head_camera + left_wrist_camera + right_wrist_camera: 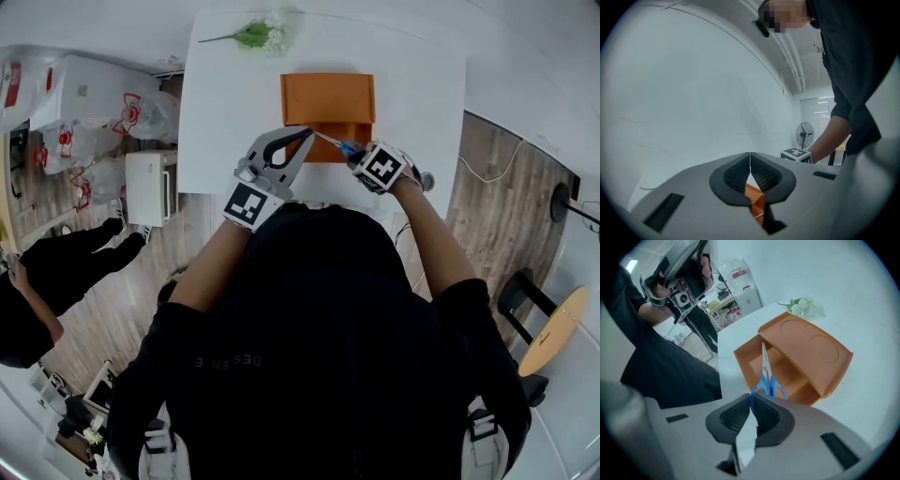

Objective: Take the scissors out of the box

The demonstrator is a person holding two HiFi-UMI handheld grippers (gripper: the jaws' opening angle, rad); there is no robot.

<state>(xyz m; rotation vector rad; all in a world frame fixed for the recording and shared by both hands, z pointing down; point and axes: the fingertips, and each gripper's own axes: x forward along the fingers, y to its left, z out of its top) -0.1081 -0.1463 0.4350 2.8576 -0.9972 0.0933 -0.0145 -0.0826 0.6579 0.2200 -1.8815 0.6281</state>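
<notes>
An orange box [327, 97] lies open on the white table [412, 75]; its lid [806, 345] stands over the open tray [761, 364]. Blue-handled scissors [766, 376] hang just above the tray, blades pointing into the box, and show as a thin metal line [333, 142] in the head view. My right gripper [751, 397] is shut on the scissors' blue handle, at the box's near right corner [354, 155]. My left gripper [305, 137] is shut beside the box's near edge, tips [750, 157] touching with nothing seen between them; a bit of orange shows below them.
A sprig of white flowers [262, 34] lies at the table's far edge beyond the box [801, 308]. White cabinets and plastic bags [103, 112] stand on the floor left of the table, with a person in black [56, 272] there. A chair and round table [553, 328] are at the right.
</notes>
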